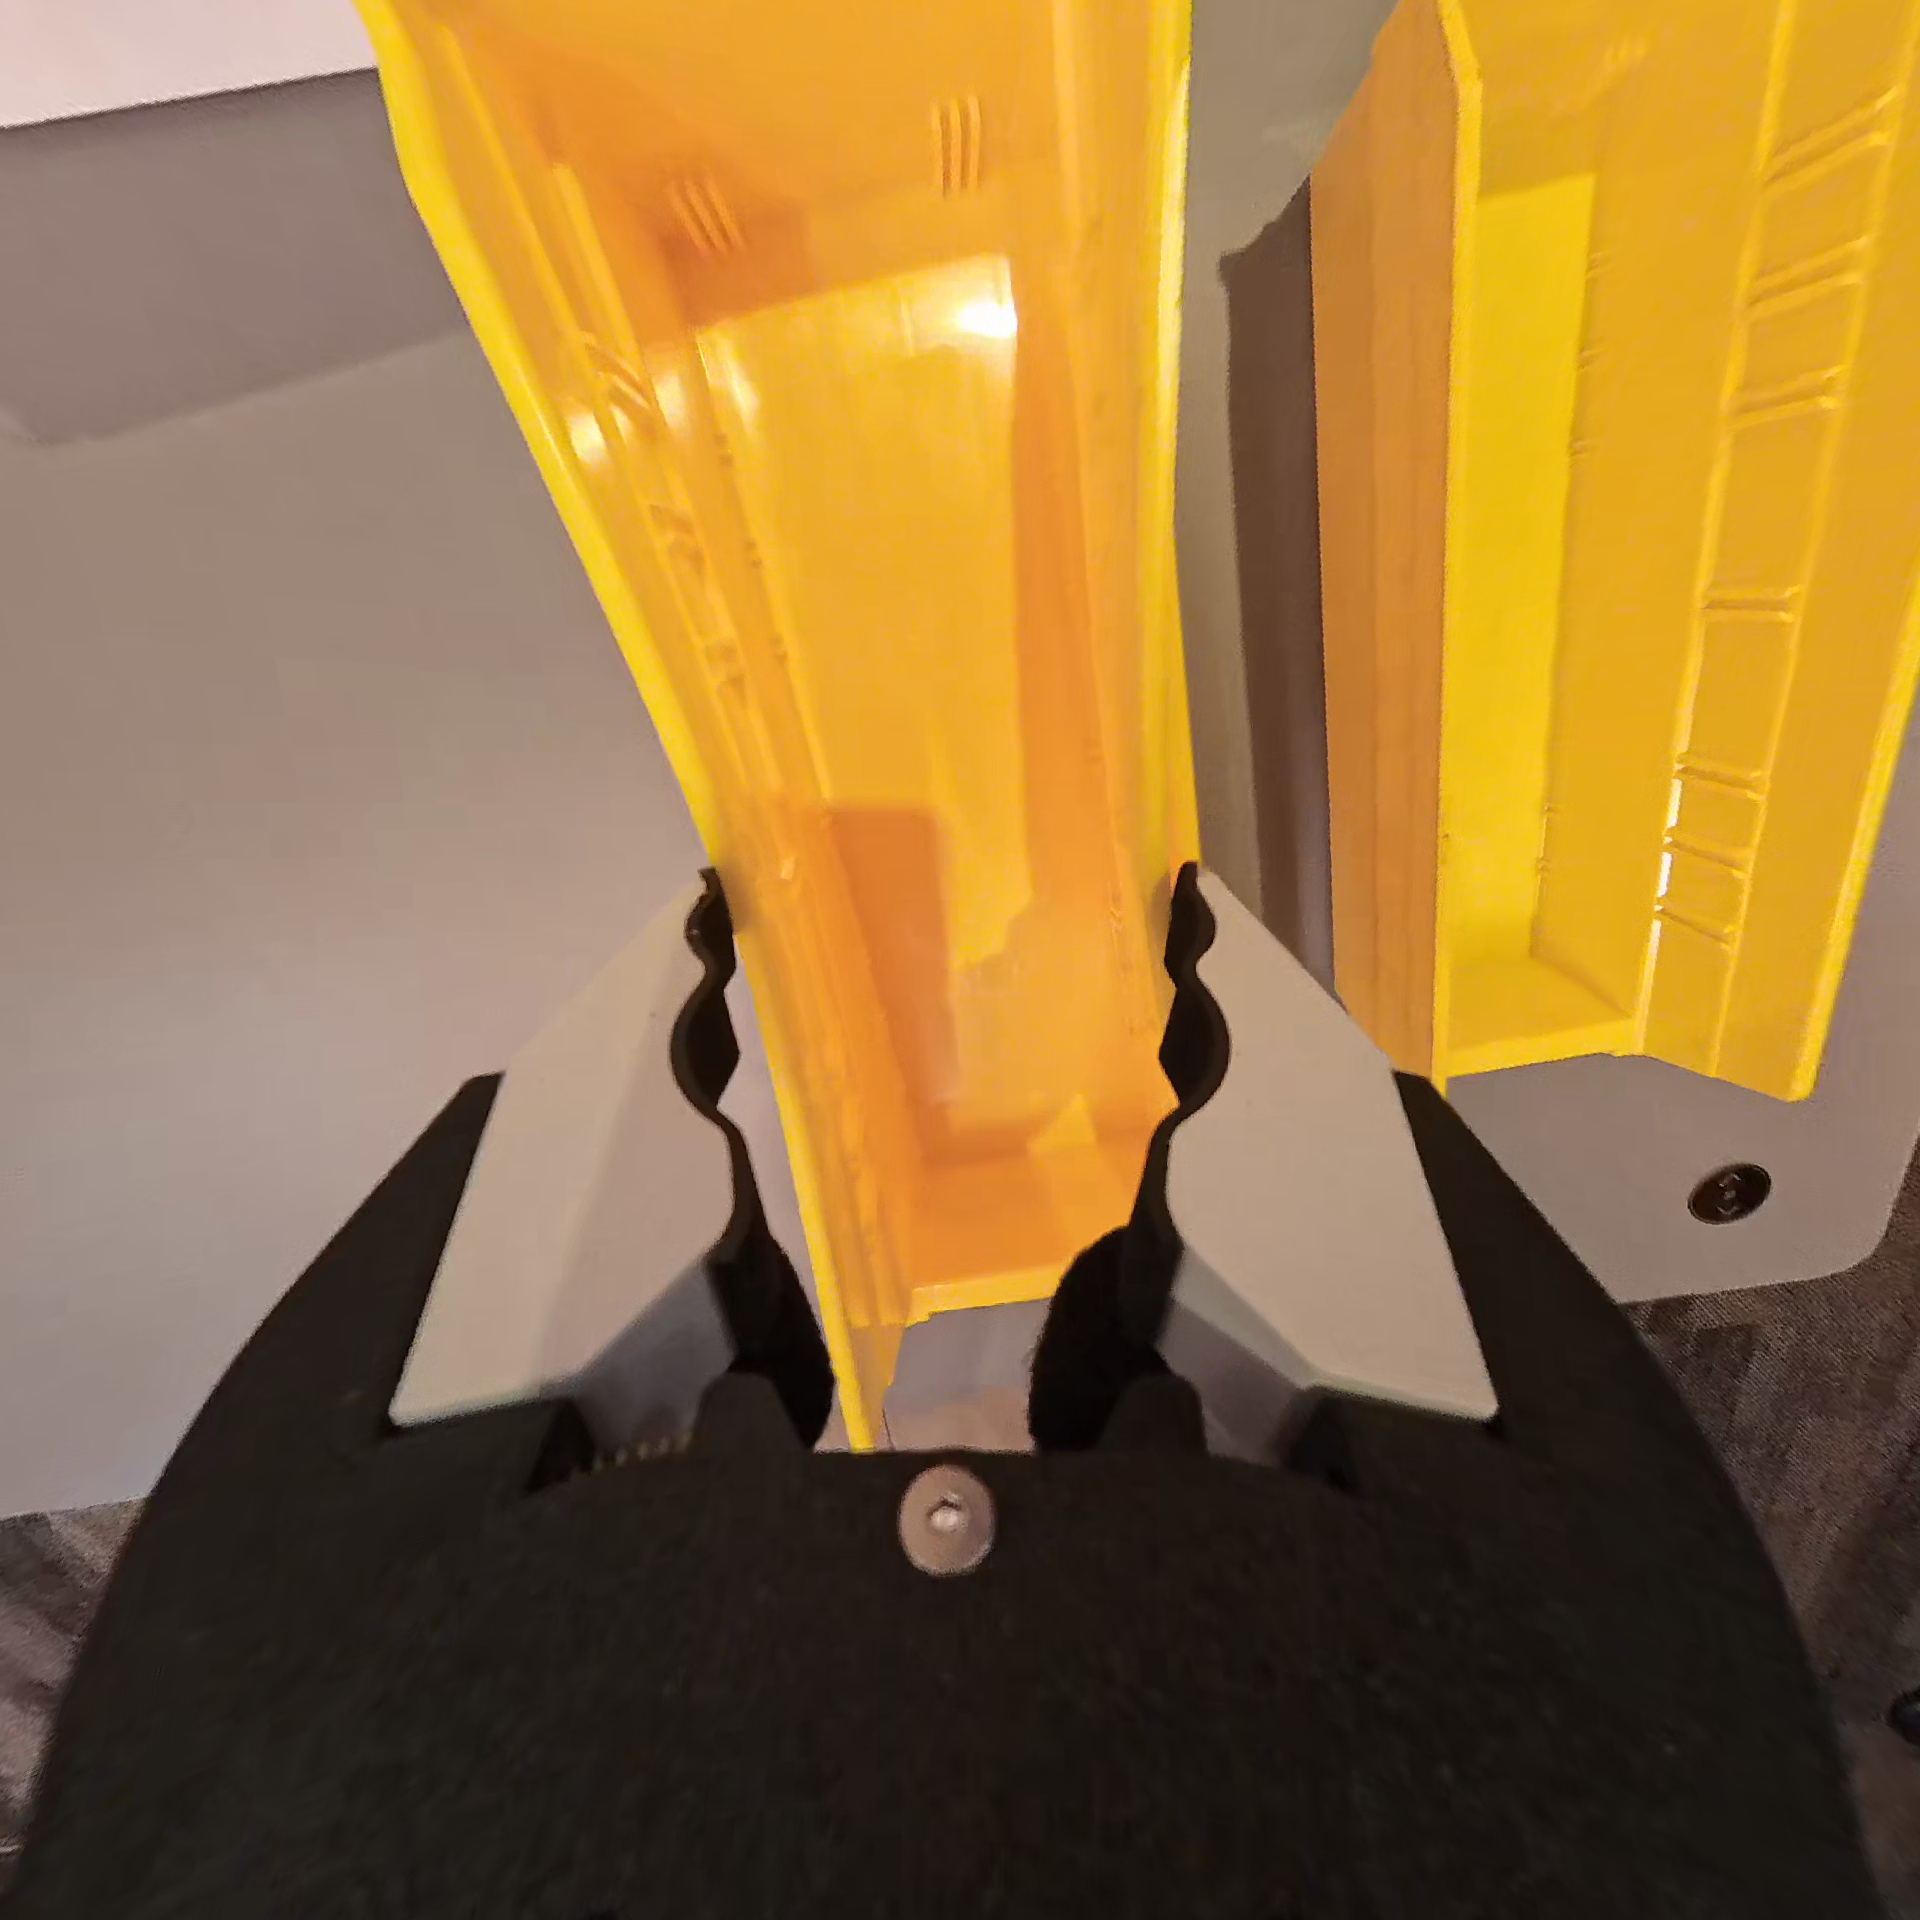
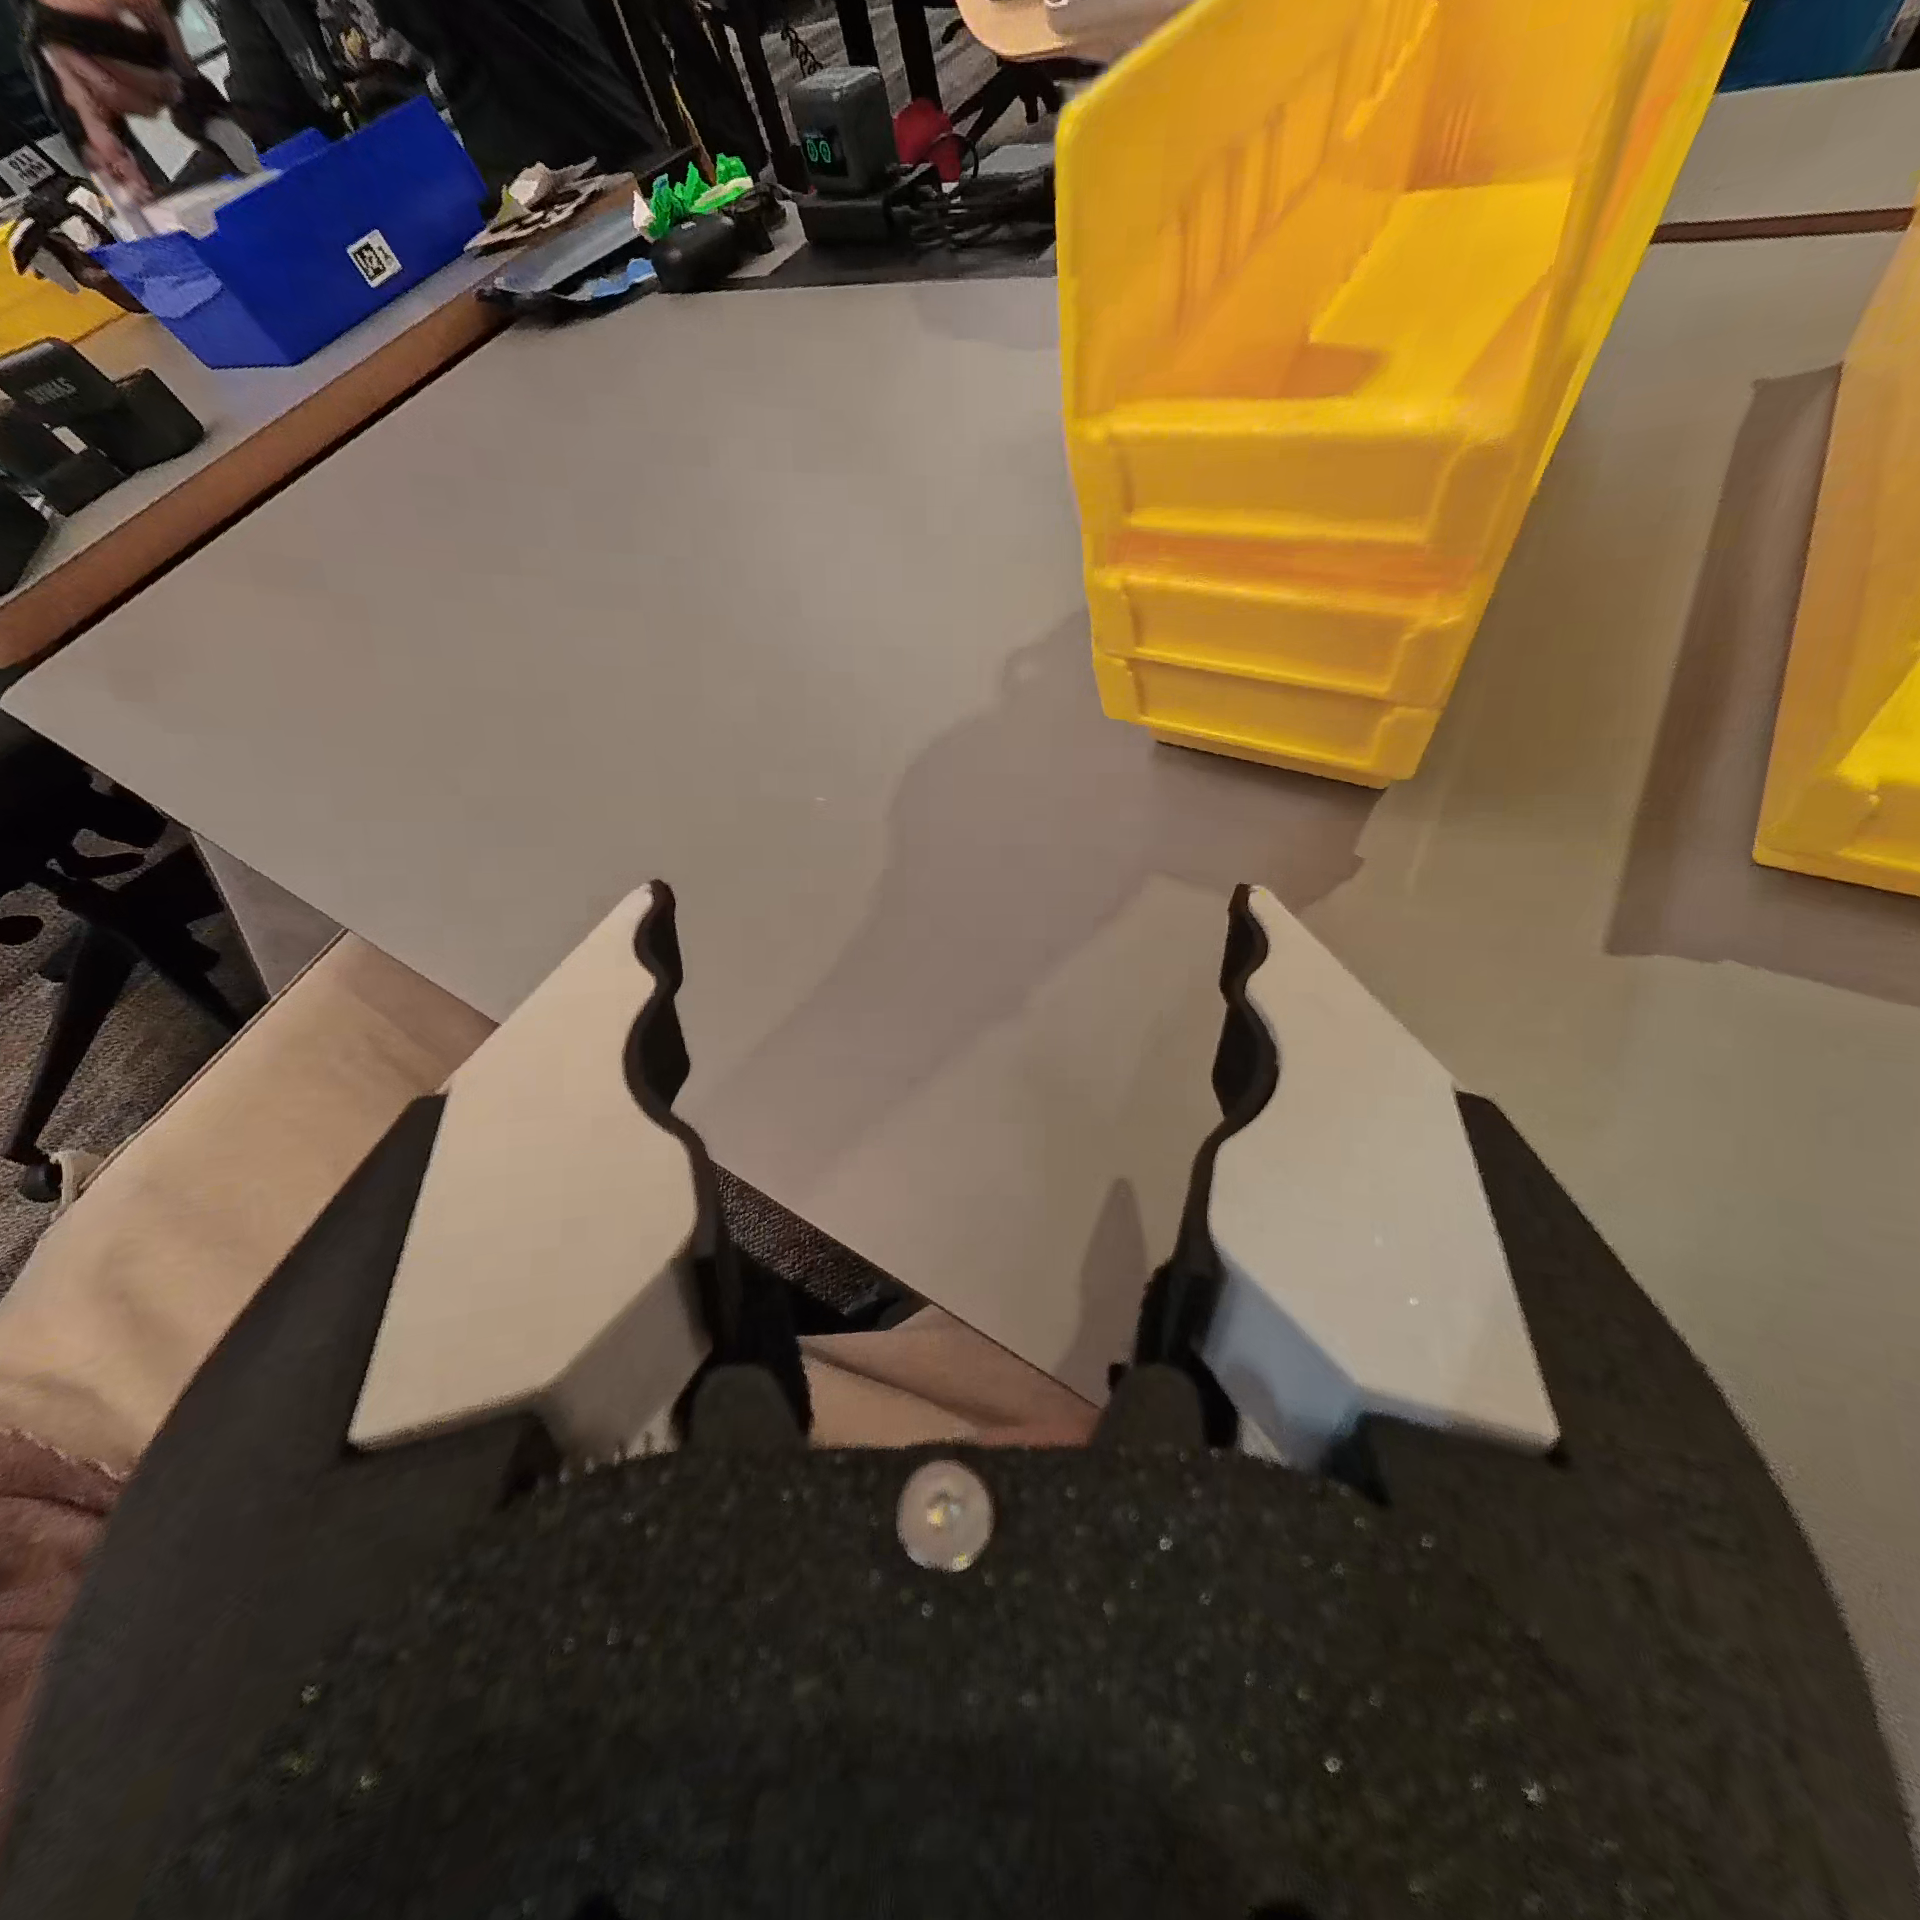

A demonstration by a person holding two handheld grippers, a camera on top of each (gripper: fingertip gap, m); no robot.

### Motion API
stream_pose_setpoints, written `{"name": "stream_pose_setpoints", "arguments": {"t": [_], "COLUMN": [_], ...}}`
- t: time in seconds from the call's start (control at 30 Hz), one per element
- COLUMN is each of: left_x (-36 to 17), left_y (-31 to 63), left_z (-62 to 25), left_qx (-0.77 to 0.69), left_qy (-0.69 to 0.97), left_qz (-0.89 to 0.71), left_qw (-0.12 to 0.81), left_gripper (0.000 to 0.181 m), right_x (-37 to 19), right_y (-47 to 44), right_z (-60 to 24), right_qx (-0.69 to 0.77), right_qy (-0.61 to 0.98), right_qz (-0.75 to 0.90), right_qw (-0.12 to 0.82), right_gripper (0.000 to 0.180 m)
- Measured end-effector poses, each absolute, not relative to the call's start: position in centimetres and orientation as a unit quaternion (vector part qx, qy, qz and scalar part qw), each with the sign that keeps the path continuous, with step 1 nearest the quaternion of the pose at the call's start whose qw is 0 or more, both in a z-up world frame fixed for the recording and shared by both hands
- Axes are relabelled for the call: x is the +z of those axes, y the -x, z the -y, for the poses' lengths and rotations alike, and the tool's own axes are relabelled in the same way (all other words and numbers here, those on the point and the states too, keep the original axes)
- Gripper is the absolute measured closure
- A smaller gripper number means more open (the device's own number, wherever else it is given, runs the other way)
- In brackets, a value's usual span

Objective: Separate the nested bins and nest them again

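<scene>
Left gripper (image 1: 951, 883): jaws spread, straddling the near end of a tall yellow moulded-plastic bin (image 1: 914, 623). The left finger (image 1: 717, 997) lies against the bin's outer wall; the right finger stands close to the other side. Whether they press the bin I cannot tell.

A second yellow plastic bin (image 1: 1621, 623) stands just beside it, apart, close to the near corner of the grey table (image 1: 260, 779).

Right gripper (image 2: 951, 894): jaws spread, nothing between them, hanging over the table's near edge (image 2: 623, 623), well apart from the bins.

The right wrist view shows a yellow stack with three stepped lips (image 2: 1278, 540), so some bins look nested. Another yellow bin (image 2: 1870, 727) sits cut off at the picture's right edge.

Judgement: partly separated, or re-nesting underway; which, the frames do not settle.

Beyond the far edge: a blue plastic bin (image 2: 301, 249) and clutter on a neighbouring table.
</scene>
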State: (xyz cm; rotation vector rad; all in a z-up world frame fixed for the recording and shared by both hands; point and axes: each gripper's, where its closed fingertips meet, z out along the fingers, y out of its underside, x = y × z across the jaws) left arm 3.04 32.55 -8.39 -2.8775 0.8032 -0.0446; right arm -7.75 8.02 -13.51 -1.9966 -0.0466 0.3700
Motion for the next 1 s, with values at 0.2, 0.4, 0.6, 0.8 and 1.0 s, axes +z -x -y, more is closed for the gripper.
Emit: {"name": "stream_pose_setpoints", "arguments": {"t": [0.2,0.4,0.6,0.8,1.0], "left_x": [-3.5,3.7,1.9,-5.8,-11.5], "left_y": [-3.1,0.1,6.6,10.6,12.2], "left_z": [-32.2,-33.6,-35.4,-36.9,-37.7], "left_qx": [-0.029,-0.036,-0.005,0.001,0.01], "left_qy": [0.958,0.955,0.96,0.963,0.965], "left_qz": [-0.274,-0.265,-0.25,-0.249,-0.249], "left_qw": [0.085,0.131,0.129,0.101,0.082], "left_gripper": [0.098,0.097,0.095,0.095,0.093], "right_x": [-13.5,-13.4,-13.3,-13.7,-14.1], "right_y": [7.6,7.8,8.2,8.6,8.2], "right_z": [-8.0,-7.9,-8.0,-8.1,-8.2], "right_qx": [0.16,0.171,0.171,0.165,0.171], "right_qy": [0.835,0.833,0.833,0.838,0.841], "right_qz": [0.016,0.011,0.013,0.022,0.016], "right_qw": [0.527,0.526,0.526,0.52,0.514], "right_gripper": [0.076,0.076,0.076,0.076,0.076]}}
